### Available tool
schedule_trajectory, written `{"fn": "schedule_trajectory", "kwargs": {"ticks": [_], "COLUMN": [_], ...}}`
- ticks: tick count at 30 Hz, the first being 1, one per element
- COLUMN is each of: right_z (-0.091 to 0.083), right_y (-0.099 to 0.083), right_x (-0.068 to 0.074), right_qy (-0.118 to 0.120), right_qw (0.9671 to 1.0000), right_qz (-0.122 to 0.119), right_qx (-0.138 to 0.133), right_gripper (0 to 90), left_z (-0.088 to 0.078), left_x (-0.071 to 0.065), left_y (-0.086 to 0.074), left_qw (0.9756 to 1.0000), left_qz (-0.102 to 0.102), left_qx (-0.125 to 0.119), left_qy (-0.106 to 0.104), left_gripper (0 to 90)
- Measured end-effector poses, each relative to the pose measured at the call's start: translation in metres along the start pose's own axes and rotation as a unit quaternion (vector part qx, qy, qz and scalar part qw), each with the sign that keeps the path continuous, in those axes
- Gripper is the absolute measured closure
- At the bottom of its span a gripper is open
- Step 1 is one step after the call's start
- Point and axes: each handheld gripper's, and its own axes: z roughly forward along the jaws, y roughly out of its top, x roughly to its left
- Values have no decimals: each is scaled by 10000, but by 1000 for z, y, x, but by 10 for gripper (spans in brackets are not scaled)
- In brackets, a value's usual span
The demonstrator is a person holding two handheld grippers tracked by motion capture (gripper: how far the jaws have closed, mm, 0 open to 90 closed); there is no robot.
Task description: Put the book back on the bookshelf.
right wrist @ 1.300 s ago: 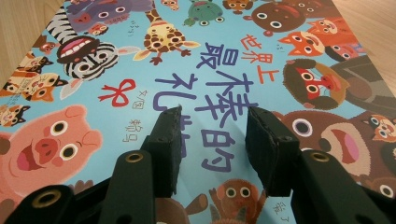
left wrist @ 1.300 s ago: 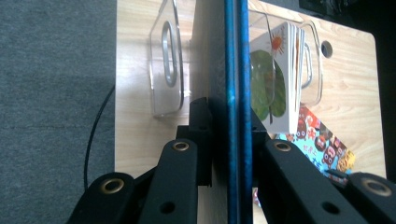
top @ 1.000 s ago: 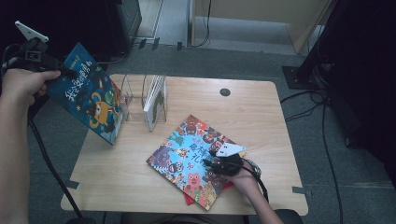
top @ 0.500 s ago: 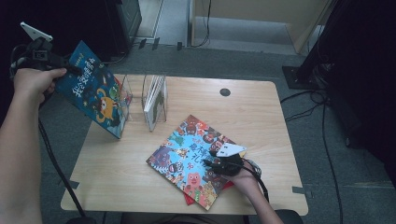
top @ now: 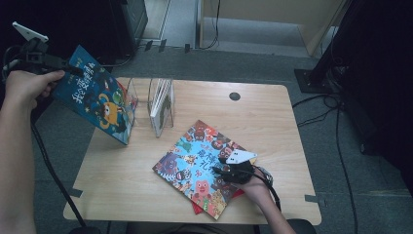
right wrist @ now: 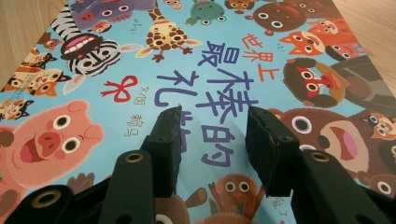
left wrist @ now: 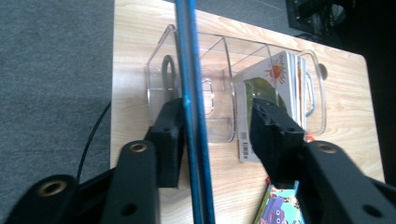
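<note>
from the high view i see my left hand-held gripper up at the bench's left edge, at the top corner of the blue book. in the left gripper view its jaws have just been opening; the book's thin edge stands between them, beside the left pad, over the clear rack. in the right gripper view my right hand-held gripper is half open over the animal book, holding nothing.

Grey carpet floor, wooden table
</note>
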Motion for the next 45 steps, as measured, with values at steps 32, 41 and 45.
{"fn": "schedule_trajectory", "kwargs": {"ticks": [32,41,45], "right_z": [-7,-9,-10], "right_y": [-1,-2,-3], "right_x": [-6,-10,-12], "right_qy": [-20,-16,-39], "right_qw": [9996,9994,9993], "right_qz": [248,343,366], "right_qx": [101,104,109], "right_gripper": [535,539,544], "left_z": [-66,-33,-18], "left_x": [-48,-62,-64], "left_y": [-45,-69,-81], "left_qw": [9959,9941,9933], "left_qz": [863,1078,1158], "left_qx": [-281,-79,-27], "left_qy": [-20,-107,-48], "left_gripper": [490,479,479]}}
